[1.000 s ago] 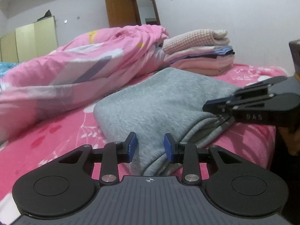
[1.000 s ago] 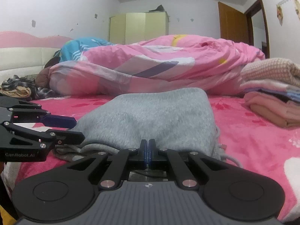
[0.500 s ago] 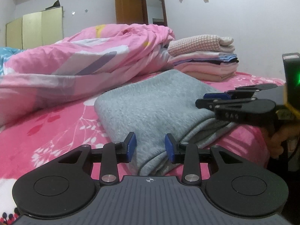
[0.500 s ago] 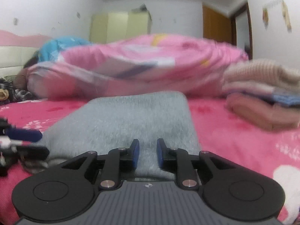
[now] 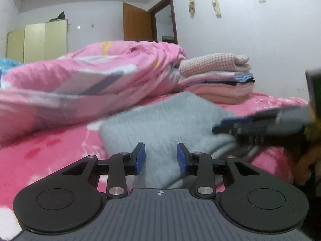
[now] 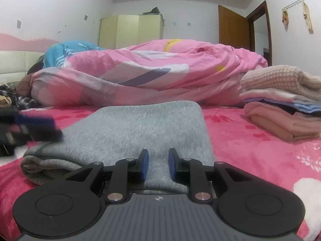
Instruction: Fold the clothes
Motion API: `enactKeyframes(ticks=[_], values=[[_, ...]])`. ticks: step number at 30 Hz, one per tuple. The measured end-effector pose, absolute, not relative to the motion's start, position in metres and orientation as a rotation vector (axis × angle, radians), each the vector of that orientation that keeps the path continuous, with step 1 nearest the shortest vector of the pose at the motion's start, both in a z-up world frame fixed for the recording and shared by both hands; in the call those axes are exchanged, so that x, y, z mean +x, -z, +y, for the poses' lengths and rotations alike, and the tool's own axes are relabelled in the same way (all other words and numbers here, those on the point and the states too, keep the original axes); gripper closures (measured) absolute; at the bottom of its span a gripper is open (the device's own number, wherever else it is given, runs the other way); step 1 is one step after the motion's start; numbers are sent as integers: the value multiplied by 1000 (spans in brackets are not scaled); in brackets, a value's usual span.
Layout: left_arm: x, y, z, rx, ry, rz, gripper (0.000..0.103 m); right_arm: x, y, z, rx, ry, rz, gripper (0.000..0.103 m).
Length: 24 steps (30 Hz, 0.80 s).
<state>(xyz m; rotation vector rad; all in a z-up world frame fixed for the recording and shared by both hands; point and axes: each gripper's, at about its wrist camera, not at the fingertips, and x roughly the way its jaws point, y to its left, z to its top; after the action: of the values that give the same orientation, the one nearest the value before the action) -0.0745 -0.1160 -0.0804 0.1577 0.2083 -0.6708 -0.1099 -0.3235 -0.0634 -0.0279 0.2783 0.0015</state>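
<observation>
Grey garment: a folded grey fleece garment [image 6: 140, 128] is lying on the pink bed sheet [image 6: 250, 150], at the near edge of the bed, with its folded layers showing at the near-left corner.
Left claw: the left claw [image 5: 161, 156] is sitting at the garment's near edge, its blue pads standing apart with grey fabric showing between them; the pads are not pressing on it.
Right claw: the right claw [image 6: 156, 164] has just been opening its jaws; the blue pads are now standing a little apart, with the garment's edge lying between them, unpinched.
Clothes stack: a stack of folded clothes [image 6: 284, 100] is resting further along the bed, apart from the grey garment.
Quilt: a rumpled pink quilt [image 6: 150, 74] is lying behind both.
</observation>
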Motion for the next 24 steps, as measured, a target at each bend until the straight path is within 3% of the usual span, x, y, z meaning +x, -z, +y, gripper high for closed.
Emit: enactKeyframes(ticks=[12, 15, 24], values=[[-82, 85, -119, 173, 643, 185, 68, -106, 28, -332, 15, 3, 275, 80], [-84, 85, -122, 185, 638, 188, 68, -94, 44, -340, 9, 47, 347, 79], [-82, 81, -123, 179, 622, 216, 67, -98, 59, -339, 1, 47, 297, 77]])
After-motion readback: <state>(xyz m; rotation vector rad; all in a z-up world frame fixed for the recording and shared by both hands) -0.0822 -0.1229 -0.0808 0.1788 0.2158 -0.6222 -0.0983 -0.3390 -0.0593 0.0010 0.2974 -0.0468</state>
